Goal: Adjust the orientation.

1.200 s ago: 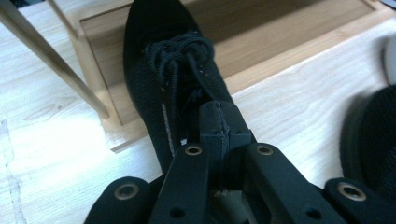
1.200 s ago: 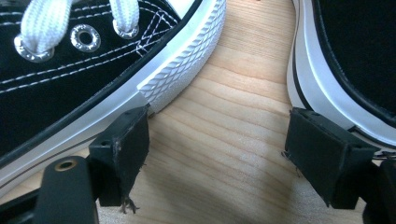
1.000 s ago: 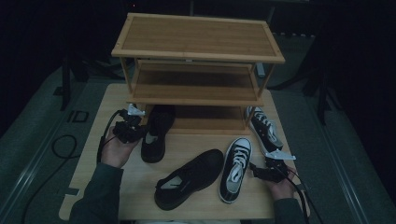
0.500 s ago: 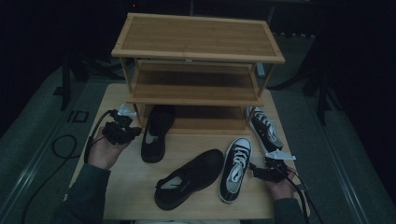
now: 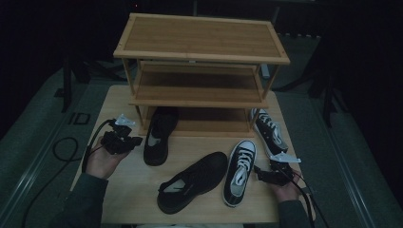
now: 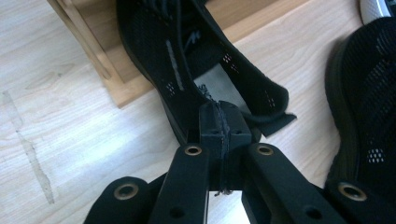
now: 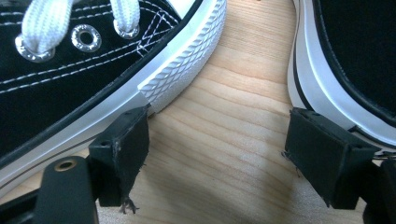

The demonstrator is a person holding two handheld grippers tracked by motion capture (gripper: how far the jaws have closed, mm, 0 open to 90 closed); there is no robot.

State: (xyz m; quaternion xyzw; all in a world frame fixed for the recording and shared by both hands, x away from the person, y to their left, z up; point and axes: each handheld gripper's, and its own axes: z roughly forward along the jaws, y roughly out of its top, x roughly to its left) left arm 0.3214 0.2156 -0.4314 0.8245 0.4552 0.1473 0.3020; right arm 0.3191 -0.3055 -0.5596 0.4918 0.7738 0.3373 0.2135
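Here left gripper [image 5: 124, 140] sits at table's [image 5: 119, 190] left edge, jaws clenched together, nothing pinched, just beside the black mesh shoe [image 5: 159, 133]. That shoe's toe is tucked under the rack's [image 5: 199, 42] bottom shelf, toe end hidden in shadow. In the left gripper view the shoe's heel collar is partly covered by the shut jaw tips. Second mesh shoe [image 5: 192, 181] lies mid-table, well apart. Canvas sneaker [image 5: 240, 171] next, laces up. Right gripper [image 5: 272, 175] jaws released, spread wide, empty, bare wood between; sneaker sole just beside one pad [image 7: 122, 144]. Other sneaker [image 5: 268, 130] leans by the rack leg, dim, cut off in the right gripper view.
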